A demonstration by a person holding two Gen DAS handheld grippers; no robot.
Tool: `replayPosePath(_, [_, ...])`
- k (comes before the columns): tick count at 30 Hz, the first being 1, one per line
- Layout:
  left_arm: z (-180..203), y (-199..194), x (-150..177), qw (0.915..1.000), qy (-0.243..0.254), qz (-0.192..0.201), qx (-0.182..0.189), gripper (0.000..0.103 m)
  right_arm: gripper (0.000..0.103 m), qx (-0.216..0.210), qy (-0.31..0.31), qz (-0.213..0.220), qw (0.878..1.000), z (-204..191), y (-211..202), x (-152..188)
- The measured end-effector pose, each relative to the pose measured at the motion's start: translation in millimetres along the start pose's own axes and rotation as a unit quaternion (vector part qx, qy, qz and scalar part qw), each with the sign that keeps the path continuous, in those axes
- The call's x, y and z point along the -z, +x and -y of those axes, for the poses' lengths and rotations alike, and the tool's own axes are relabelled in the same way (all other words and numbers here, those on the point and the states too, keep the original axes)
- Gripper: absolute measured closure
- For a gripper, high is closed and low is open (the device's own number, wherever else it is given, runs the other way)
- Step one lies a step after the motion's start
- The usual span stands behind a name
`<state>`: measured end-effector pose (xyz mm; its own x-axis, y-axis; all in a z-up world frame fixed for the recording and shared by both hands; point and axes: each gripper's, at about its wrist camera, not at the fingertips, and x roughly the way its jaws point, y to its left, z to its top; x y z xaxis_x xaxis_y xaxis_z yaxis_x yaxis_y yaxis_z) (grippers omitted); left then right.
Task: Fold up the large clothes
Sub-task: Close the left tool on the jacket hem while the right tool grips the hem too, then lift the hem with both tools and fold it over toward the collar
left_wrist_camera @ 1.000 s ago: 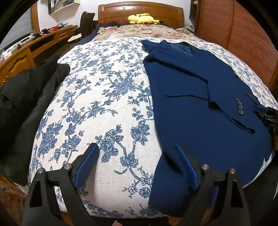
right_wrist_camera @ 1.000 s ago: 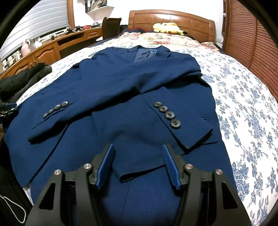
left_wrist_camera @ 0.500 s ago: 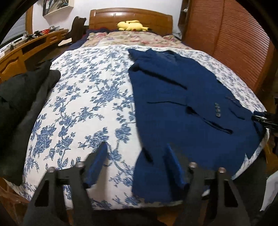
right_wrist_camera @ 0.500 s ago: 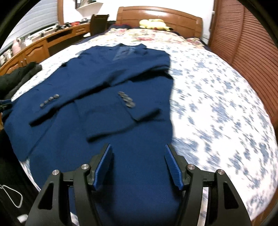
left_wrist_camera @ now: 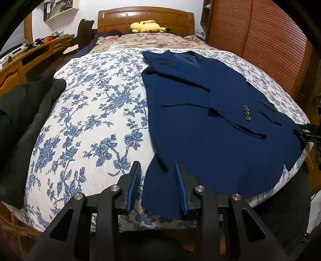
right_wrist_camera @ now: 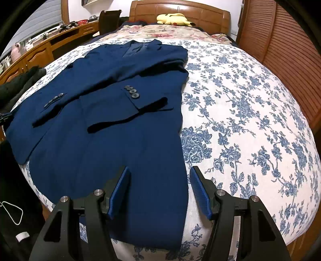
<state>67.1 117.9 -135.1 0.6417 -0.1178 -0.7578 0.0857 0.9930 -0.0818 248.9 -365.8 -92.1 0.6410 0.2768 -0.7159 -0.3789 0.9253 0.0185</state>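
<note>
Item: navy suit jacket (left_wrist_camera: 210,128), laid flat and face up on a bed (left_wrist_camera: 90,112) covered in a white sheet with blue floral print; collar toward the wooden headboard (left_wrist_camera: 146,18) at 12 o'clock, hem at the foot edge toward 6 o'clock. Both sleeves are folded across the front, each cuff showing a row of dark buttons (right_wrist_camera: 132,93). In the left wrist view the jacket fills the 1 to 5 o'clock part of the bed; in the right wrist view it fills the 8 to 12 o'clock part. Left gripper (left_wrist_camera: 158,185): blue-padded fingers parted to a moderate gap at the foot edge, the jacket's lower corner lying between them, nothing clamped. Right gripper (right_wrist_camera: 159,191): fingers spread wide, straddling the opposite lower corner of the hem, the right finger over bare sheet, nothing clamped. Other entries: yellow plush toy (left_wrist_camera: 147,26) against the headboard; dark garment (left_wrist_camera: 22,112) heaped at the bed's 9 o'clock edge; wooden desk (right_wrist_camera: 40,46) along the wall at 10 o'clock; slatted wooden doors (left_wrist_camera: 260,40) at 2 o'clock.
</note>
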Motion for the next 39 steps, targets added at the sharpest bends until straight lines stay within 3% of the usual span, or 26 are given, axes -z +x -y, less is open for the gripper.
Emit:
replayPosePath(17, [2,-5,5,0.9999,-0.005,-0.001,0.014,0.067,0.039,-0.004,0.004,0.0,1.0,-2,7,3])
replayPosePath(18, [3,-6,6,0.9999,-0.004,-0.001,0.015,0.073,0.04,-0.005,0.005,0.001,1.0,-2,7,3])
replayPosePath(20, [6,-8,8,0.9998,0.001,-0.003,0.018,0.081,0.048,-0.013,0.006,0.001,1.0,-1,6,3])
replayPosePath(22, [9,-11,7,0.9997,0.003,-0.001,0.025,0.09,0.063,-0.024,0.004,0.002,1.0,-1,4,3])
replayPosePath(24, [15,-17,4,0.9996,0.012,0.007,0.025,0.093,0.084,-0.039,-0.002,0.002,0.999,-3,2,1])
replayPosePath(26, [19,-27,-4,0.9993,0.014,0.024,0.026,0.095,0.092,-0.054,-0.006,0.002,0.999,-5,1,-2])
replayPosePath(31, [33,-59,-34,0.9962,0.036,0.073,0.03,0.096,0.095,-0.079,-0.002,0.044,0.996,-5,-17,-17])
replayPosePath(39, [55,-119,-88,0.9864,0.061,0.147,0.04,0.097,0.096,-0.098,0.018,0.145,0.984,0,-88,-59])
